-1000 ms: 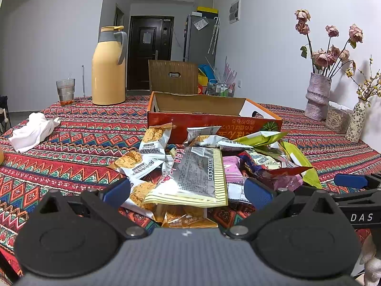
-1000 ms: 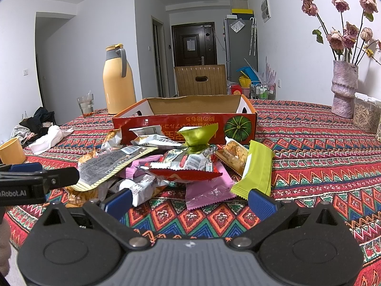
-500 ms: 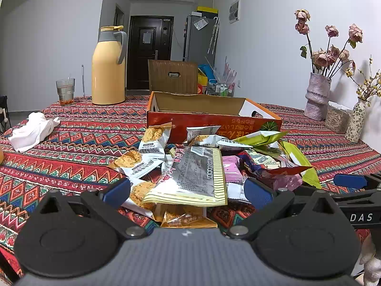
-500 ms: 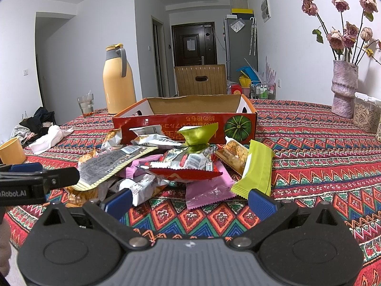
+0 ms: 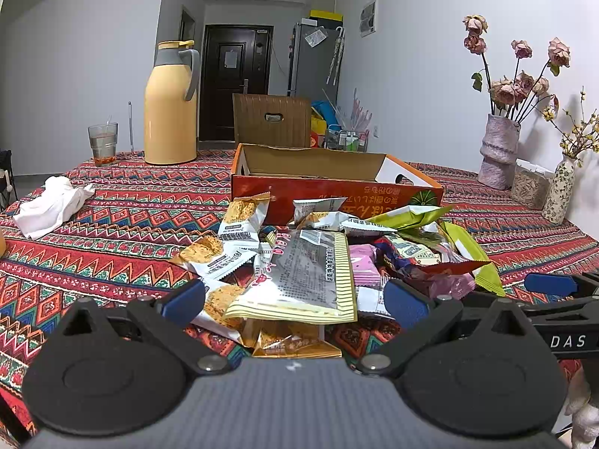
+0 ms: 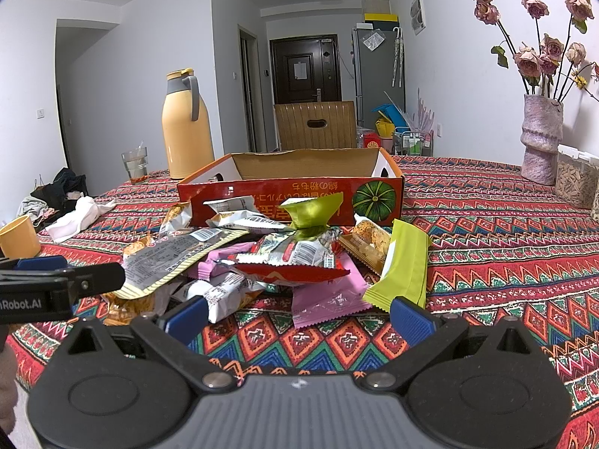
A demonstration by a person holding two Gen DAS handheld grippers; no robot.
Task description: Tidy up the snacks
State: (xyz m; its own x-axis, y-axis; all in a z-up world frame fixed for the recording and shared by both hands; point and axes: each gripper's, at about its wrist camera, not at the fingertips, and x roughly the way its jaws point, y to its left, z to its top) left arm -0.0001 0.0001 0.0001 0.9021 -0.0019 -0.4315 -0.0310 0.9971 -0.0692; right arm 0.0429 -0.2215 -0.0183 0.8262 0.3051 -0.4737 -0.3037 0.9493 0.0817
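On the near side of the orange cardboard box (image 5: pixel 337 187), a loose heap of snack packets (image 6: pixel 269 254) lies spread over the patterned table (image 5: pixel 112 232), its far edge touching the box's front wall. Both tools hover low at the table's near edge, pointing toward the box: the left tool (image 5: pixel 295 299) and the right tool (image 6: pixel 299 316) each stand with fingers spread wide and hold nothing. Uppermost on the left of the heap is a large silver packet with a yellow striped border (image 5: pixel 307 277); it lies directly ahead of the left tool, between its fingers in that view, with its long axis running toward the box, so the left tool is judged the nearer. Directly ahead of the right tool lie a pink packet (image 6: pixel 329 299) and a lime-green packet (image 6: pixel 402 269), the latter also lengthwise toward the box. The box appears empty as far as its interior can be seen, so sorting is judged barely begun. Packets overlap one another, so lifting one may drag its neighbours. Beyond the box to its left stand a yellow thermos jug (image 5: pixel 170 104) and a drinking glass (image 5: pixel 103 144); a white cloth (image 5: pixel 52 205) lies well left of the heap; a vase of dried roses (image 6: pixel 543 138) stands to the box's right. None of these obstructs the path from heap to box.
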